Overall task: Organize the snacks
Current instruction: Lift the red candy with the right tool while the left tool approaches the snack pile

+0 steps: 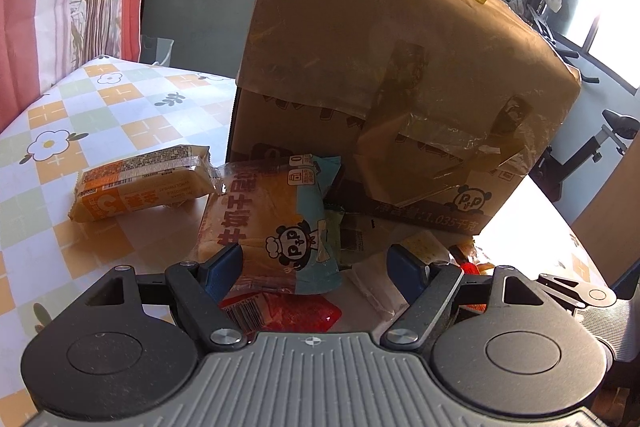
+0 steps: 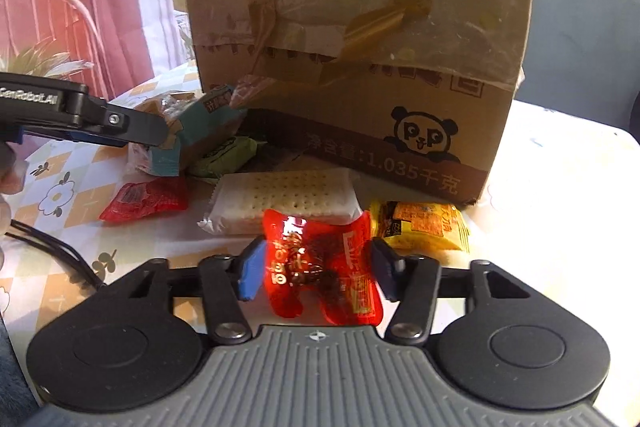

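Observation:
A crumpled red snack packet (image 2: 316, 251) sits between the blue pads of my right gripper (image 2: 318, 269), which is shut on it. In the left wrist view my left gripper (image 1: 314, 267) stands open around a teal bread packet with a panda (image 1: 276, 219). Its left pad touches the packet's edge and the right pad is apart from it. One of the left gripper's fingers (image 2: 120, 125) shows in the right wrist view, against the same bread packet (image 2: 200, 131). A tall cardboard box (image 2: 360, 27) stands just behind the snacks.
On the checked tablecloth (image 1: 80, 107) lie an orange packet (image 1: 140, 183), a cracker packet (image 2: 288, 203), a yellow packet (image 2: 420, 227), a green packet (image 2: 228, 155) and a second red packet (image 2: 146, 201). A cable (image 2: 52, 247) runs at the left.

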